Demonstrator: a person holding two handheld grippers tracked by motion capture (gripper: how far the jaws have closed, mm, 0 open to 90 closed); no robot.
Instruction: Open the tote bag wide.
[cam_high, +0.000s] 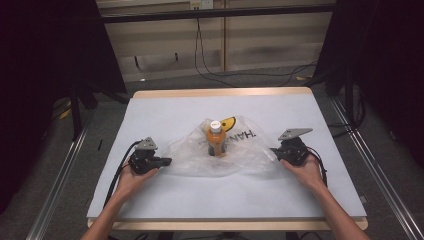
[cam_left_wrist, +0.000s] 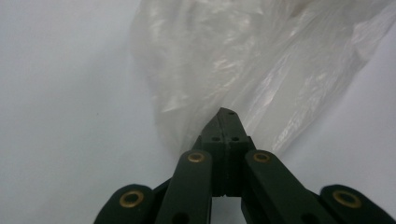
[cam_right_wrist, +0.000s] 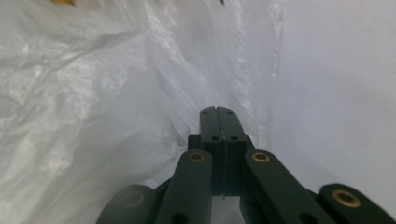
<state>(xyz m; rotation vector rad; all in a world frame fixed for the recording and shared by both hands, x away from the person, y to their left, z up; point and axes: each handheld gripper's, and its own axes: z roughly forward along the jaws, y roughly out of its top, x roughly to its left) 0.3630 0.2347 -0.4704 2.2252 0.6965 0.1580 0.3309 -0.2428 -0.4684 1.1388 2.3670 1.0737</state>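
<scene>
Both grippers are fully closed: left gripper (cam_high: 165, 161) and right gripper (cam_high: 274, 151) each pinch an edge of the plastic bag (cam_high: 195, 155). An orange bottle (cam_high: 215, 138) stands upright on the bag, between them on the table (cam_high: 160, 107).

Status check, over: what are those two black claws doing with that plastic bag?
Left gripper and right gripper shut, pinching opposite edges of the plastic bag. Orange bottle upright on the middle of it. Nothing in the way.

**Around the work**

White table (cam_high: 165, 200) with wooden edge, standing on grey floor (cam_high: 45, 175). Black cables (cam_high: 210, 70) trailing across floor behind, below pale slatted wall (cam_high: 270, 40). Dark curtains (cam_high: 45, 65) on both sides.
</scene>
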